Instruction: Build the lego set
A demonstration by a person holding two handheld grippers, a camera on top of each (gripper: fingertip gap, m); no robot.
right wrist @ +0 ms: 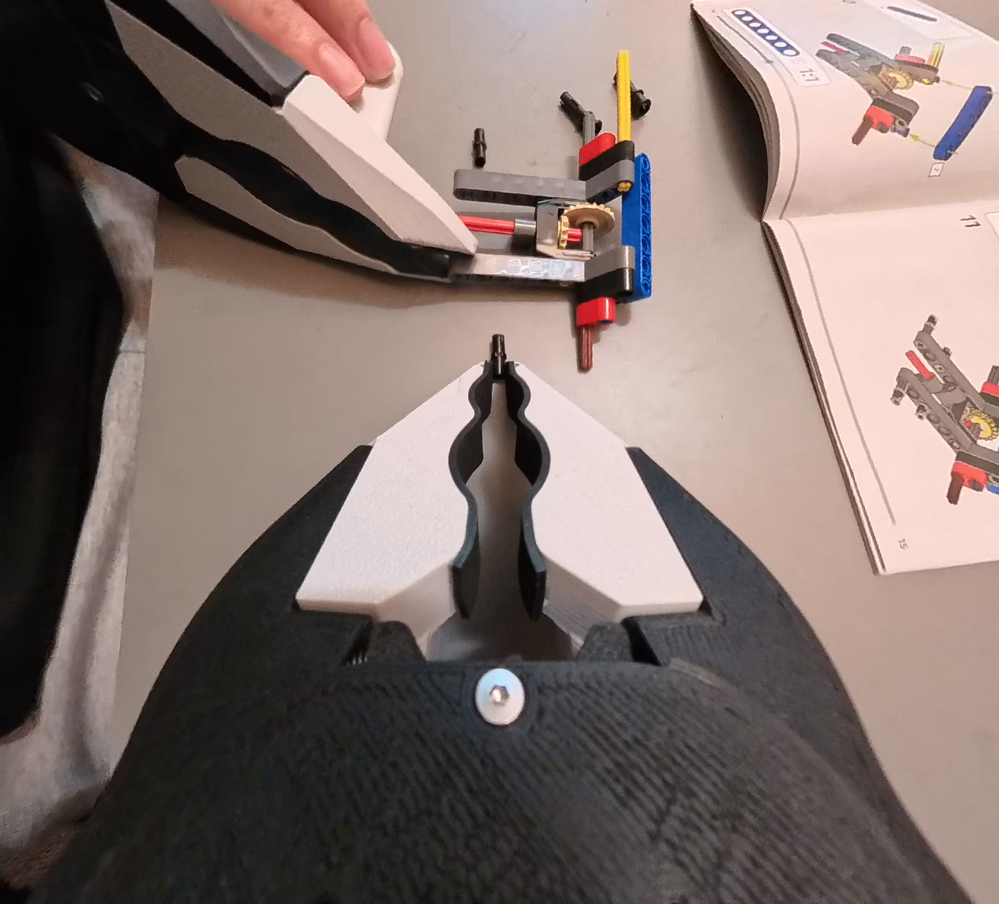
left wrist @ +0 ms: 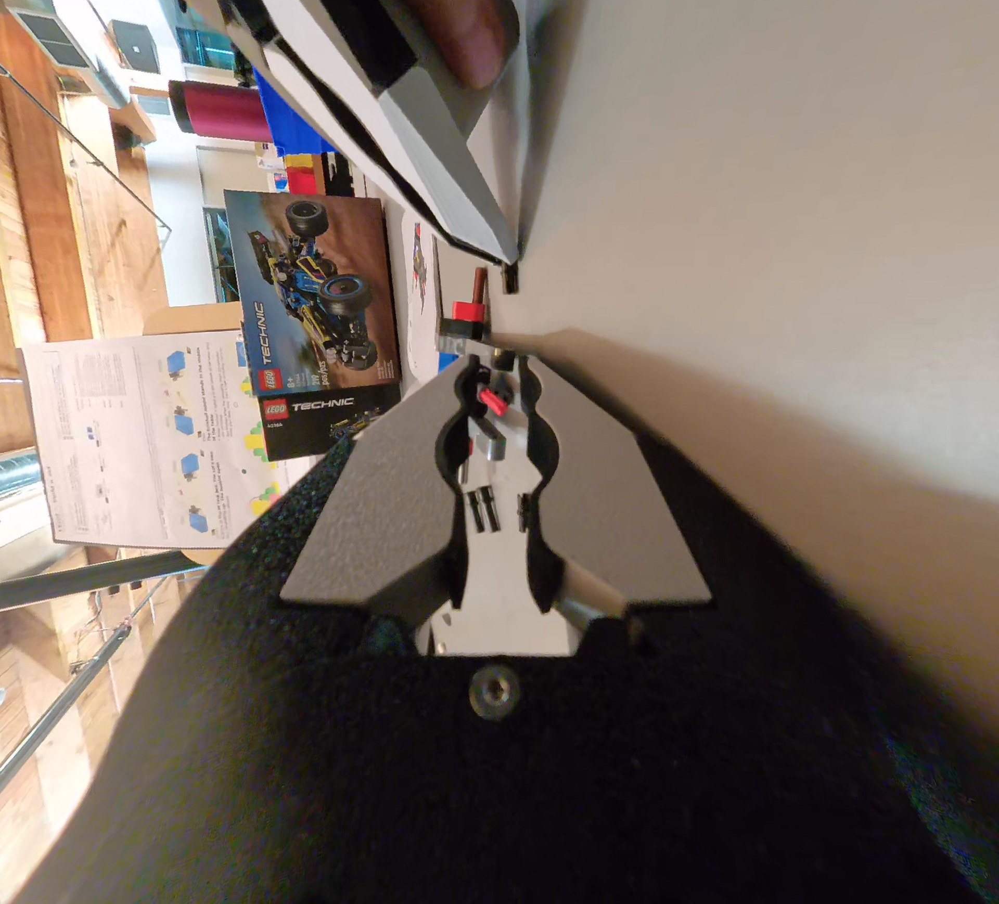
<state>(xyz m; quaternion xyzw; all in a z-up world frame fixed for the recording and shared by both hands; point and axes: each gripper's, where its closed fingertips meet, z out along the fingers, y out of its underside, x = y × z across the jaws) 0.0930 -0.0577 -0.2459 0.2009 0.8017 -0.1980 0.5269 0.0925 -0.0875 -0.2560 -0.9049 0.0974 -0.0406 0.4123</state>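
The part-built lego assembly [right wrist: 638, 224] lies on the grey table: a blue beam, grey beams, tan gears [right wrist: 586, 219], a red axle and a yellow axle [right wrist: 623, 94]. My left gripper [right wrist: 459, 256] comes in from the upper left and is shut on the end of the assembly's near grey beam [right wrist: 519, 270]. In the left wrist view its fingertips [left wrist: 494, 364] close around the assembly, with red and grey parts [left wrist: 489, 440] showing between the fingers. My right gripper [right wrist: 498, 371] is shut on a small black pin [right wrist: 497, 349], held just short of the assembly. It also shows in the left wrist view [left wrist: 508, 273].
An open instruction booklet [right wrist: 865, 283] lies to the right. Loose black pins [right wrist: 479, 143] lie beyond the assembly. A person's hand [right wrist: 302, 2] rests on the left gripper. The lego box [left wrist: 313, 294], a printed sheet [left wrist: 135, 435] and a magenta cylinder [left wrist: 221, 113] stand at the table's far side. My right fingertips sit around 4 centimetres from my left ones.
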